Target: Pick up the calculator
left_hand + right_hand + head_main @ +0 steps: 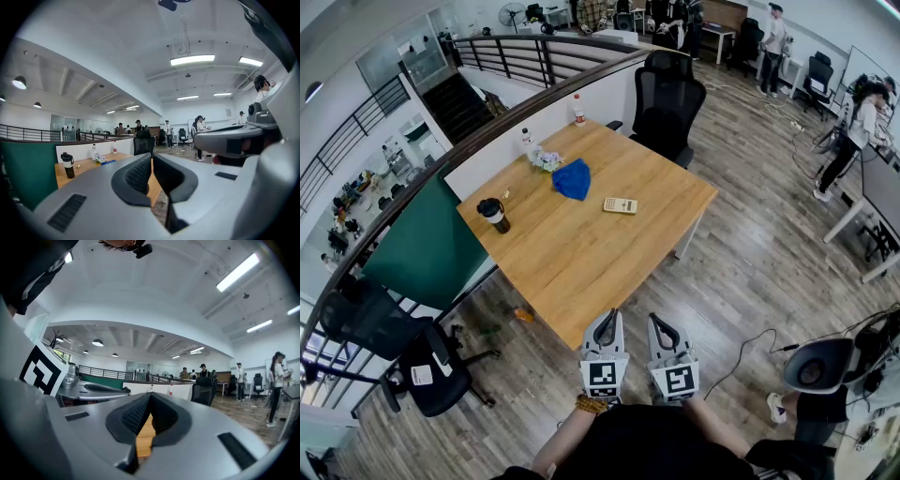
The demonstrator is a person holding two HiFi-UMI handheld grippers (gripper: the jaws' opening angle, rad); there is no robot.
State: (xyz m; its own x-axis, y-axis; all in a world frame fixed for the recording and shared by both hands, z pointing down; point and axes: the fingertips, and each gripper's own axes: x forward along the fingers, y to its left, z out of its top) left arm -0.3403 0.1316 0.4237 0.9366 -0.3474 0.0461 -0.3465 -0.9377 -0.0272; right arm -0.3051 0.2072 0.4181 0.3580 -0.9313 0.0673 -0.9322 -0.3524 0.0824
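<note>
Left gripper [607, 316] and right gripper [655, 320] shut; cup [494, 215] lidded.

holds left gripper [607, 317] and right gripper [657, 321] side by side just off near corner of table [581, 267]. well apart from calculator [620, 204], lying flat beside cloth [572, 179]; cup [494, 215] by left edge, chair [667, 98] beyond.

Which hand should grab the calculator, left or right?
Probably the left. The calculator lies almost straight ahead of the left gripper; the right gripper sits off to the side. Both are shut and far off, so it's close.
</note>
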